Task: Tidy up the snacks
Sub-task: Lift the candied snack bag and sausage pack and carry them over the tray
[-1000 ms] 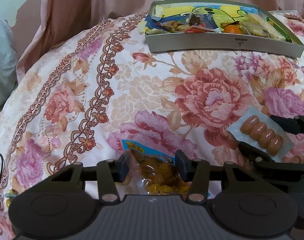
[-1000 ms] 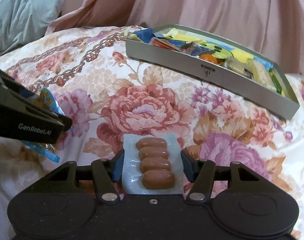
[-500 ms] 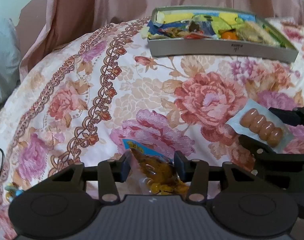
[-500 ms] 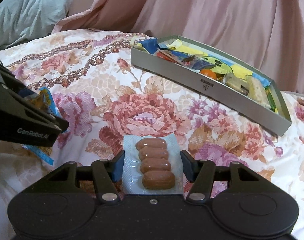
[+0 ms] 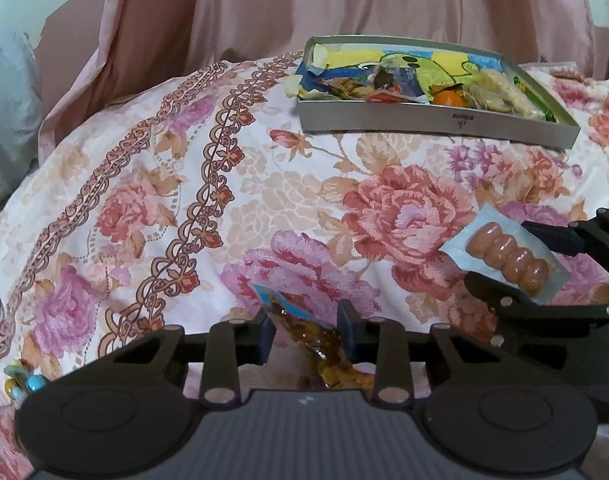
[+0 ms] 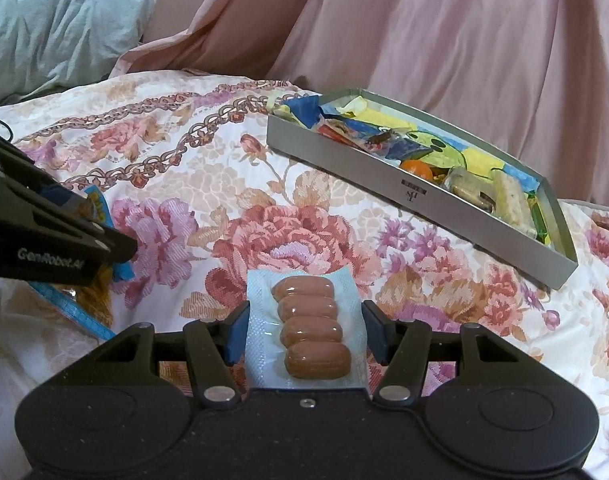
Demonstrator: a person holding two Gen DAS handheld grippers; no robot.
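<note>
Over the floral bedspread [image 5: 176,184]: left gripper [image 5: 306,330] clamps a blue packet [image 5: 304,324]; right gripper [image 6: 306,332] clamps a sausage pack [image 6: 310,330]. Snack tray [image 6: 384,168] well beyond, on the bedspread, holding mixed wrappers.

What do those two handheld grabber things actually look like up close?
Both are matte black plastic. The left gripper and the right gripper each have a wide body with two round discs, angular linkage arms with silver rivets, and blue pads on the jaws. White "GenRobot.AI" lettering runs along the left one's side. No sleeves show.
</note>
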